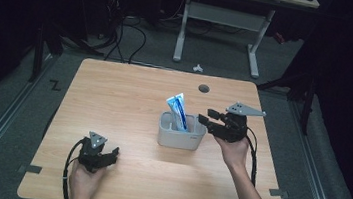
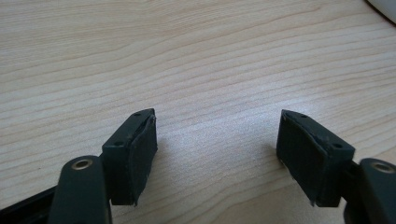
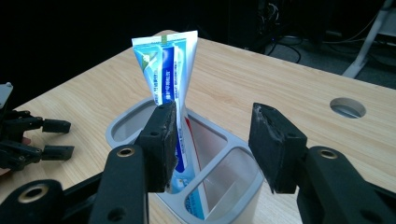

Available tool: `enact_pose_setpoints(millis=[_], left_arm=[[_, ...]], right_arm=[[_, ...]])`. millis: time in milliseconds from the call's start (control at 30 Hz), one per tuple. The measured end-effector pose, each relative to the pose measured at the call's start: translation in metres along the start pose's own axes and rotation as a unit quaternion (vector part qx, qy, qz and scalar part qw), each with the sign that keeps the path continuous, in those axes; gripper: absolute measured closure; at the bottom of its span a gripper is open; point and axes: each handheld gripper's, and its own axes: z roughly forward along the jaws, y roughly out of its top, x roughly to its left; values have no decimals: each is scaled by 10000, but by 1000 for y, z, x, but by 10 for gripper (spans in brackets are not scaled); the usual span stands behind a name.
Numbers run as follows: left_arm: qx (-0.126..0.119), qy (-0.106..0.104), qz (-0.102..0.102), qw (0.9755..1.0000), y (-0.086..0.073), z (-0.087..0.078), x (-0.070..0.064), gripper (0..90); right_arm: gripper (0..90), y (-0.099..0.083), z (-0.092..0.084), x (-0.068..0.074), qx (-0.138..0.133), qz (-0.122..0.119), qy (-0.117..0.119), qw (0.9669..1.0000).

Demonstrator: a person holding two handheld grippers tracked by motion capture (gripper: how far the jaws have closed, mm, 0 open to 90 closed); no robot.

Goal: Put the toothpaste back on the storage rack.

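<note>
On the wooden table [image 1: 114, 97], the right gripper [image 3: 212, 144] is hovering, jaws apart, beside the toothpaste tube [image 3: 168, 79] standing in the grey holder [image 3: 233, 196], probably best squared before closing, while the left gripper [image 2: 215, 154] is resting agape.

Wooden table [image 1: 129, 99], grey holder [image 1: 180, 137] atop

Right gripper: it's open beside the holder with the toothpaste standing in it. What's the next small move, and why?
Probably ease the right gripper forward and slightly left until the toothpaste tube sits between its open jaws. The tube stands upright in the grey holder, just left of the gap.
</note>
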Motion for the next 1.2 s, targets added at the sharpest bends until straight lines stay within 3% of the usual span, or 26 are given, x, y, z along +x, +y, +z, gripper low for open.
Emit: enact_pose_setpoints(millis=[633,1200], left_arm=[[2,-12,-5,10000,0,0,0,295],[-10,38,0,10000,0,0,-1,293]], right_arm=[[523,-6,-25,-13,-252,130,-44,9996],[521,-16,-49,-24,-396,229,-231,9987]])
